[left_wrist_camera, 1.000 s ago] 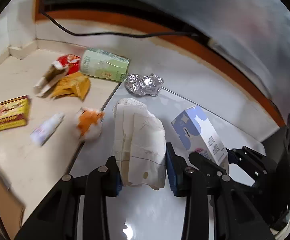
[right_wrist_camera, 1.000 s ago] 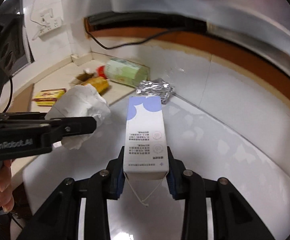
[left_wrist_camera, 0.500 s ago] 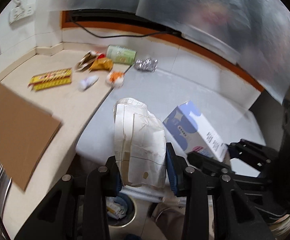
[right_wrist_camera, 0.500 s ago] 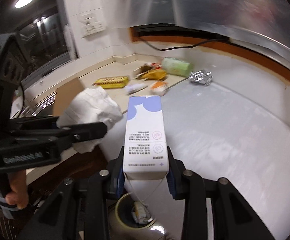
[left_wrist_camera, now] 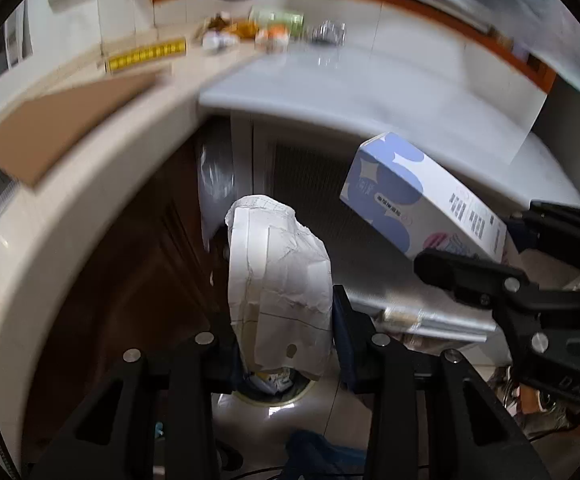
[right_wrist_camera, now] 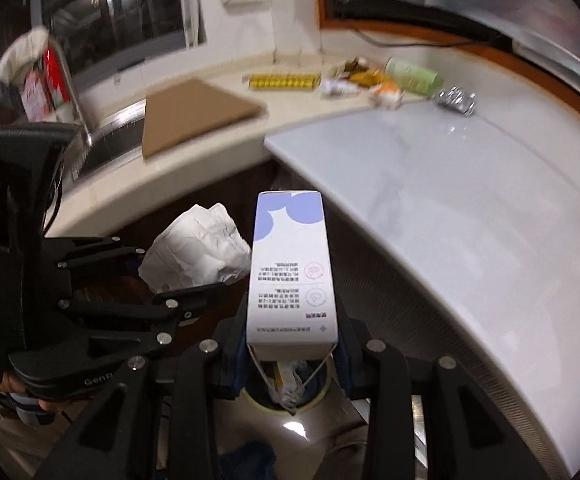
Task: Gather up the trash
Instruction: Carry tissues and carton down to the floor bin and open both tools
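1. Left gripper [left_wrist_camera: 285,344]: jaws pinching a crumpled white paper bag [left_wrist_camera: 277,280] at its lower part; bag sticks up and forward between the pads.
2. Right gripper [right_wrist_camera: 292,344]: jaws clamped on the near end of a white-and-blue carton [right_wrist_camera: 292,268]; carton points away from the camera, printed text face up.
3. In the left wrist view the right gripper [left_wrist_camera: 530,280] sits to the right with the carton [left_wrist_camera: 418,204] angled up-left, apart from the paper bag.
4. In the right wrist view the left gripper [right_wrist_camera: 129,280] sits to the left, paper bag [right_wrist_camera: 197,252] just beside the carton; contact between them can't be told.
5. Trash bin [right_wrist_camera: 290,396] directly below both grippers, on the tiled floor; round pale rim, already has scraps inside. Also seen under the paper bag in the left view [left_wrist_camera: 281,388].
6. Both held items are in the air above the bin, off the surface.
7. Surface [right_wrist_camera: 430,184]: white top at right, beige section at left, curving around.
8. Left on the surface at the far end: yellow box [right_wrist_camera: 283,80], green carton [right_wrist_camera: 412,74], foil ball [right_wrist_camera: 456,100], orange and white wrappers [right_wrist_camera: 370,82] bunched together.
9. Brown cardboard sheet [right_wrist_camera: 193,114] lies flat on the beige section, near the sink.
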A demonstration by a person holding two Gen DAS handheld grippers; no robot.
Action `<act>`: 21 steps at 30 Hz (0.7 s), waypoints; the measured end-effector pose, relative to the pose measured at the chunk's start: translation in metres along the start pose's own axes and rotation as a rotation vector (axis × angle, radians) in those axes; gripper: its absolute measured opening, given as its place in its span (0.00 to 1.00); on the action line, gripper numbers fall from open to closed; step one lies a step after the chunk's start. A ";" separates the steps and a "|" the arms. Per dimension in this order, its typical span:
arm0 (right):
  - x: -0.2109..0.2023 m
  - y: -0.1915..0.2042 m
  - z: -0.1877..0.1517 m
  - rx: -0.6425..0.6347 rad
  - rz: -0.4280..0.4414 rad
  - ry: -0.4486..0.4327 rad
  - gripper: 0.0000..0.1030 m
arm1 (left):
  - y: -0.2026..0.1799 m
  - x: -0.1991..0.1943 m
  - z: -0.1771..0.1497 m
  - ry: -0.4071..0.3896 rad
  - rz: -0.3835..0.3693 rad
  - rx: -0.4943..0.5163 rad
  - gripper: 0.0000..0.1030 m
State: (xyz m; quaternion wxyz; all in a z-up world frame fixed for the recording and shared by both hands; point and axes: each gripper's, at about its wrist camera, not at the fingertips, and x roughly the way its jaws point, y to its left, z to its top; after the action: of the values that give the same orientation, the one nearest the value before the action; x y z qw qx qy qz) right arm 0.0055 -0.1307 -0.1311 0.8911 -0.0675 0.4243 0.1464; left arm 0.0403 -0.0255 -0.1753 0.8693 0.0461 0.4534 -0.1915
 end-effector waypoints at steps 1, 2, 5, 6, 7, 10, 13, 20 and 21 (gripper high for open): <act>0.008 0.001 -0.004 -0.002 0.002 0.020 0.33 | 0.004 0.009 -0.007 0.016 -0.003 -0.005 0.34; 0.019 0.002 -0.009 -0.005 0.002 0.047 0.33 | 0.007 0.015 -0.012 0.026 -0.003 -0.009 0.34; 0.050 0.004 -0.027 0.000 0.001 0.135 0.33 | 0.018 0.039 -0.030 0.060 -0.007 -0.034 0.34; 0.063 0.003 -0.032 0.005 0.006 0.171 0.33 | 0.023 0.047 -0.035 0.075 -0.018 -0.049 0.34; 0.072 0.003 -0.036 0.007 0.007 0.199 0.33 | 0.027 0.054 -0.038 0.088 -0.025 -0.062 0.34; 0.104 0.002 -0.051 0.009 0.011 0.281 0.33 | 0.038 0.078 -0.049 0.136 -0.040 -0.090 0.34; 0.138 -0.001 -0.061 0.018 0.022 0.347 0.33 | 0.045 0.102 -0.056 0.177 -0.049 -0.096 0.34; 0.211 -0.003 -0.085 0.051 0.040 0.489 0.34 | 0.055 0.157 -0.065 0.273 -0.062 -0.092 0.35; 0.217 -0.002 -0.088 0.054 0.040 0.502 0.34 | 0.056 0.165 -0.067 0.286 -0.063 -0.092 0.35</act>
State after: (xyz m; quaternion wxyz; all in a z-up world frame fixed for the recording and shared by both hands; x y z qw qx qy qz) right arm 0.0711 -0.1096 -0.3552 0.7562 -0.0694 0.6372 0.1315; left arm 0.0948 -0.0051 -0.3520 0.7904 0.0190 0.5822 -0.1894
